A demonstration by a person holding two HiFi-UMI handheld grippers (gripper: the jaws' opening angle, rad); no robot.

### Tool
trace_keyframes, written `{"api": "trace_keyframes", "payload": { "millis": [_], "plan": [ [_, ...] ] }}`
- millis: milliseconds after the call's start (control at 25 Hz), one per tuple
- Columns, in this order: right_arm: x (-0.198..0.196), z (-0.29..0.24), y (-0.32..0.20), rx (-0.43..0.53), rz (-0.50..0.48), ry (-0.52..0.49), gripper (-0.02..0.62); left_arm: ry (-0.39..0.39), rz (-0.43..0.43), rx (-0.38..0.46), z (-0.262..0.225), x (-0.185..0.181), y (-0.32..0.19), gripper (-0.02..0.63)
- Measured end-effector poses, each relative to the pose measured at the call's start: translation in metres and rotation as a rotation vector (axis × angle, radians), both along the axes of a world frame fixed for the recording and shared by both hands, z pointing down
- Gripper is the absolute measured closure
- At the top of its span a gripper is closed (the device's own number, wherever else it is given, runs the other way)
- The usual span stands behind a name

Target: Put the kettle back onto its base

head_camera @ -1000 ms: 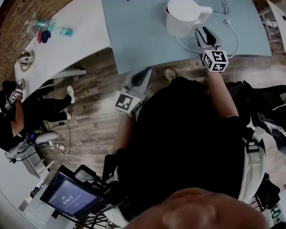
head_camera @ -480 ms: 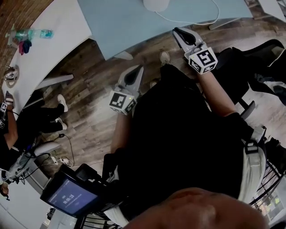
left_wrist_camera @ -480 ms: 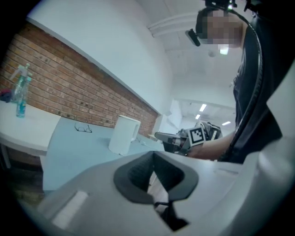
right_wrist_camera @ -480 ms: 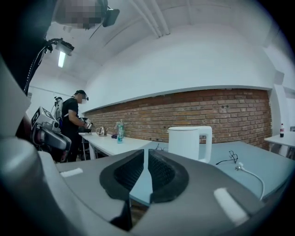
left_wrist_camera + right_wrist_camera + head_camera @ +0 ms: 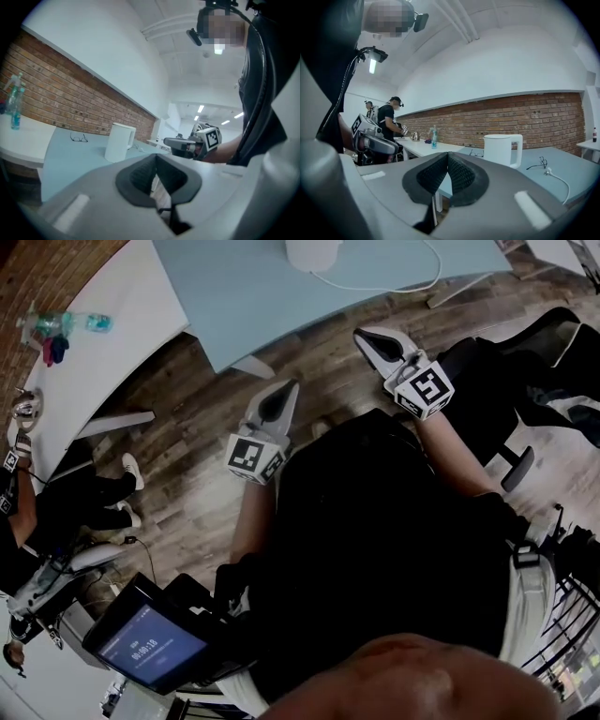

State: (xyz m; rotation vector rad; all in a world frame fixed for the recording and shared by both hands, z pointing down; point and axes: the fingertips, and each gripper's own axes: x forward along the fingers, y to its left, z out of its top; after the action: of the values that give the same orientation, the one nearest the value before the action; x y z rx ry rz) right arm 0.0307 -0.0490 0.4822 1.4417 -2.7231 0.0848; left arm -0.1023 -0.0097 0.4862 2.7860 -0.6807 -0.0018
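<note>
The white kettle [image 5: 312, 251] stands on the blue-grey table [image 5: 281, 306], cut off by the top edge of the head view. It also shows upright in the left gripper view [image 5: 119, 140] and the right gripper view [image 5: 501, 149]. Its base I cannot make out separately; a white cord [image 5: 417, 282] loops away from it. My right gripper [image 5: 375, 341] hangs over the wooden floor, well short of the table. Its jaws have just been closing with nothing between them, and they are shut. My left gripper [image 5: 277, 399] is also shut and empty, held near my body.
A pair of glasses [image 5: 78, 137] lies on the table behind the kettle. A white table [image 5: 94, 362] at the left carries bottles [image 5: 66, 324]. Other people [image 5: 389, 119] stand by it. A black chair [image 5: 506, 362] is at the right, and a screen [image 5: 150, 648] at the lower left.
The right gripper has left the kettle's handle, closed its jaws and drawn back off the table. The left gripper moved back a little too. The kettle has slid to the picture's top edge.
</note>
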Motion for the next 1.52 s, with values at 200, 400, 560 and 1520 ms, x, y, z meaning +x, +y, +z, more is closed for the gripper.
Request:
{"api": "trace_keyframes", "payload": {
  "millis": [200, 400, 560, 1520],
  "plan": [
    [0.006, -0.011, 0.016, 0.031, -0.054, 0.013, 0.594, -0.005, 0.026, 0.043, -0.013, 0.021, 0.008, 0.604],
    [0.022, -0.022, 0.04, 0.041, -0.095, 0.013, 0.594, 0.019, 0.034, 0.034, -0.036, 0.052, 0.017, 0.604],
    [0.034, -0.029, 0.065, 0.042, -0.117, -0.002, 0.594, 0.023, 0.063, 0.045, -0.047, 0.08, 0.03, 0.604],
    [0.033, -0.024, 0.095, 0.021, -0.176, 0.013, 0.594, 0.024, -0.011, 0.012, -0.067, 0.076, 0.059, 0.604]
  ]
}}
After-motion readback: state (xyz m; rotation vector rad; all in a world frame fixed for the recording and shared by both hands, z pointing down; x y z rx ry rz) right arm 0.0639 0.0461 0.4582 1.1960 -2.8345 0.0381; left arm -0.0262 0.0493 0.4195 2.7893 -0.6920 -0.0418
